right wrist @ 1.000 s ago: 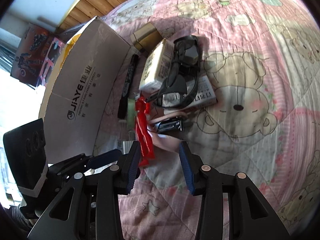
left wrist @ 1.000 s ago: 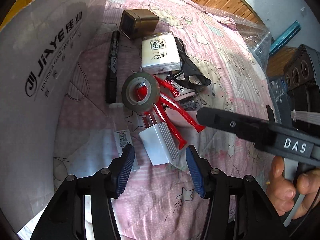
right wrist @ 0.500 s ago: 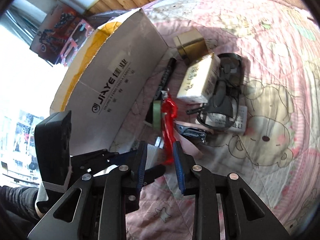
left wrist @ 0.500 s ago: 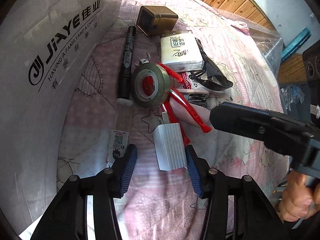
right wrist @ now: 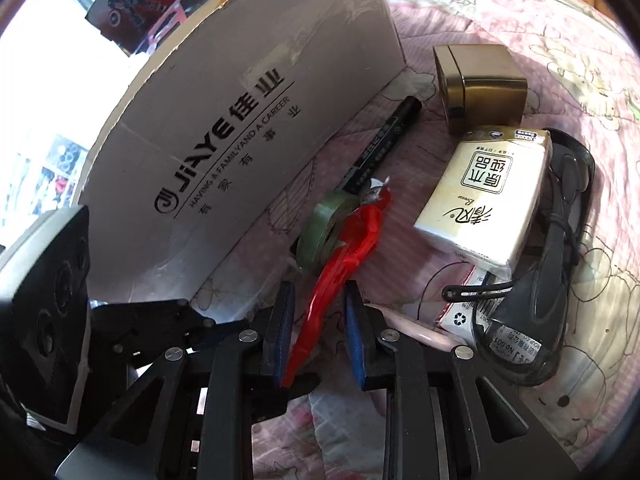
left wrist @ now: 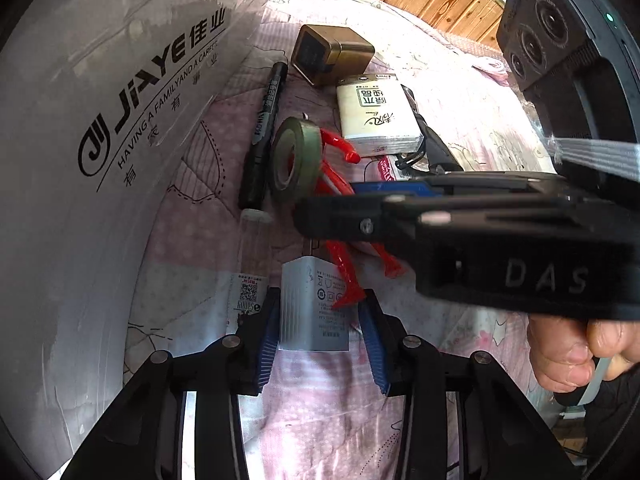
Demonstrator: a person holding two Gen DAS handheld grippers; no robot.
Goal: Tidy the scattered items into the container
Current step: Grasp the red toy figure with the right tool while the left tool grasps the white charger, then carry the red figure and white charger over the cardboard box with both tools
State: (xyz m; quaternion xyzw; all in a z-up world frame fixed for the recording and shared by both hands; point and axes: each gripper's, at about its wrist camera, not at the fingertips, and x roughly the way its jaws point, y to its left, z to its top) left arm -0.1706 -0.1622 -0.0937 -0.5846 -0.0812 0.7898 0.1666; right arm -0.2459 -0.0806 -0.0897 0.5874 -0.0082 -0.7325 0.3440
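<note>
2 grippers work side by side on the pink quilted bed, close to the white cardboard box that stands along the bed's left edge and serves as the container. The left gripper has its fingers spread on either side of the white charger block, with small gaps showing, so they look released rather than clenched. The charger looks like a hard, smooth plastic block, light and stiff; its flat ribbed sides offer the best hold, and the grip should sit near its middle so it does not pivot or slip out. The right gripper straddles the red plastic wrapper, its fingers apart and not yet pinching. That wrapper appears thin, crinkly and nearly weightless, so it will fold and slide; pinching its bunched middle should work better than its loose tail. It lies against the green tape roll, which may drag along. Further toward the bed's far edge lie a black marker, a tissue pack, a brass-coloured tin and dark goggles, all outside the box.
</note>
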